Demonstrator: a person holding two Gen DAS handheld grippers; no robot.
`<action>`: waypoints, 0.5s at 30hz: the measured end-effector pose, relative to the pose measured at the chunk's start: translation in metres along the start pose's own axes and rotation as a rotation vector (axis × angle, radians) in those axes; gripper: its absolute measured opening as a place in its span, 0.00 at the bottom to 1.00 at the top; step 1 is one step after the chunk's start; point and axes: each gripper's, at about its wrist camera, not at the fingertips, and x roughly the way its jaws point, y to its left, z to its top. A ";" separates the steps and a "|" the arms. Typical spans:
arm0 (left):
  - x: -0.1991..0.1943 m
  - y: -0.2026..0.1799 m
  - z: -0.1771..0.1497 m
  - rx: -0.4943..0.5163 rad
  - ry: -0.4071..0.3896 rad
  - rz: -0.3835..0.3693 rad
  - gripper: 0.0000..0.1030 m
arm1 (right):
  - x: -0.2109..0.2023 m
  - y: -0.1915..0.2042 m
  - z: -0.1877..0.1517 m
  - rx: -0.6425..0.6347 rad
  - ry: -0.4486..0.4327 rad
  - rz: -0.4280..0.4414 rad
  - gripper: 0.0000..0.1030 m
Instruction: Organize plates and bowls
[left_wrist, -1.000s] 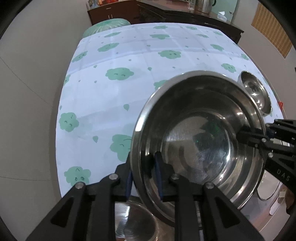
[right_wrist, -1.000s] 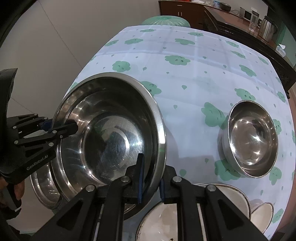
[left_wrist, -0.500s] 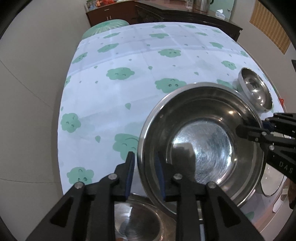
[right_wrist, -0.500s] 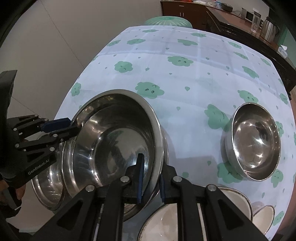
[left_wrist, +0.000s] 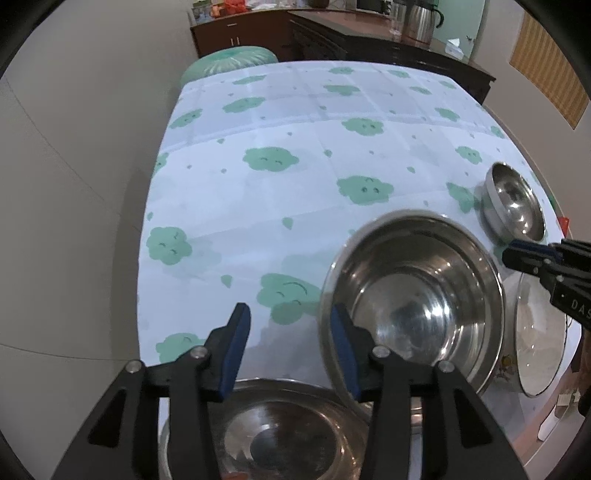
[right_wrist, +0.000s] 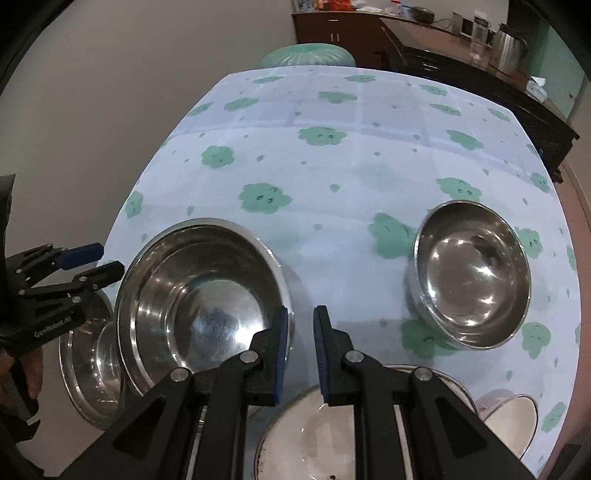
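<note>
Bowls of steel sit near the front edge of the table (right_wrist: 332, 177): the large steel bowl (right_wrist: 199, 299) appears nested in a second bowl, a shallower steel bowl (right_wrist: 88, 362) is just to its left, and a small steel bowl (right_wrist: 472, 273) stands apart on the right. Both tongs hold nothing: the left tongs (left_wrist: 288, 343) gape wide beside the large bowl's rim, the right tongs (right_wrist: 299, 350) stand narrowly parted at its other side. Judging the placing step finished, draw both tongs straight back without clipping the rim, then approach the small bowl rim-on, closing one pad inside and one outside.
</note>
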 end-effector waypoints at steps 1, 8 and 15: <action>-0.001 0.002 0.000 -0.002 -0.004 -0.001 0.46 | -0.001 0.000 0.000 0.003 0.001 0.006 0.15; -0.006 0.024 -0.010 -0.027 0.003 0.019 0.52 | -0.008 0.020 -0.004 -0.045 -0.013 0.038 0.15; -0.012 0.053 -0.031 -0.067 0.018 0.048 0.52 | -0.011 0.044 -0.019 -0.071 0.009 0.079 0.16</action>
